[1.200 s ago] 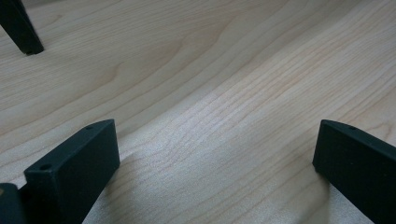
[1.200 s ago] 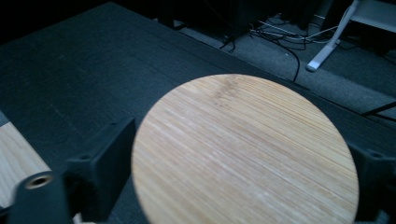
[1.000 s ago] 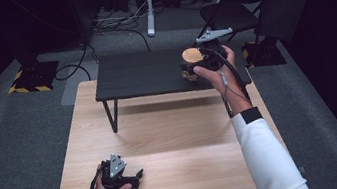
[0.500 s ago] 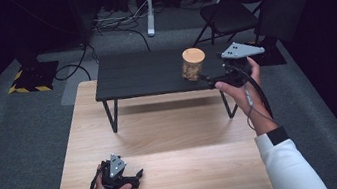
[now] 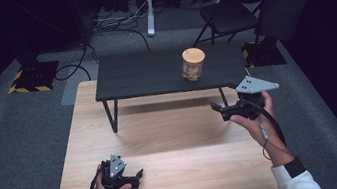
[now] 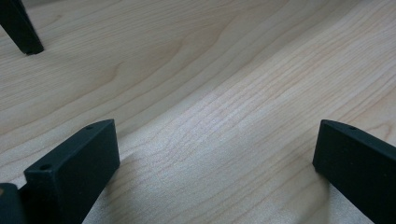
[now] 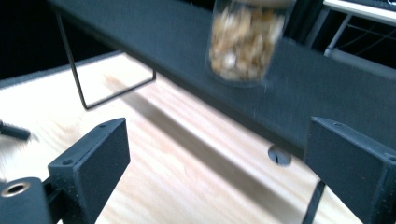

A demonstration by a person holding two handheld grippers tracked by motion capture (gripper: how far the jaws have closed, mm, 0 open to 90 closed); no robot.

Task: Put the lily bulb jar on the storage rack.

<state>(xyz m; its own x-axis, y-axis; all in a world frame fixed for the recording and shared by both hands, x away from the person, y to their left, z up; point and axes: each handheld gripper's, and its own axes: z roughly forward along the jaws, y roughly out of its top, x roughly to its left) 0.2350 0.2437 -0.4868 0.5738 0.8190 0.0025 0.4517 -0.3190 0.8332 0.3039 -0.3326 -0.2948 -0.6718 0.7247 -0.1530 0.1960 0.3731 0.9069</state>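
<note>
High view: right gripper [image 5: 220, 109], jaws just opened and empty, has pulled back near-right from the cork-lidded jar [image 5: 193, 64], apparently snack-filled, now placed on the black shelf [image 5: 143, 75]; left gripper [image 5: 136, 176] rests open.

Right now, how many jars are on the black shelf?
1. A single jar with a wooden lid stands upright toward the right end of the black shelf, beyond the open right claw. Nothing else sits on the shelf.
</note>
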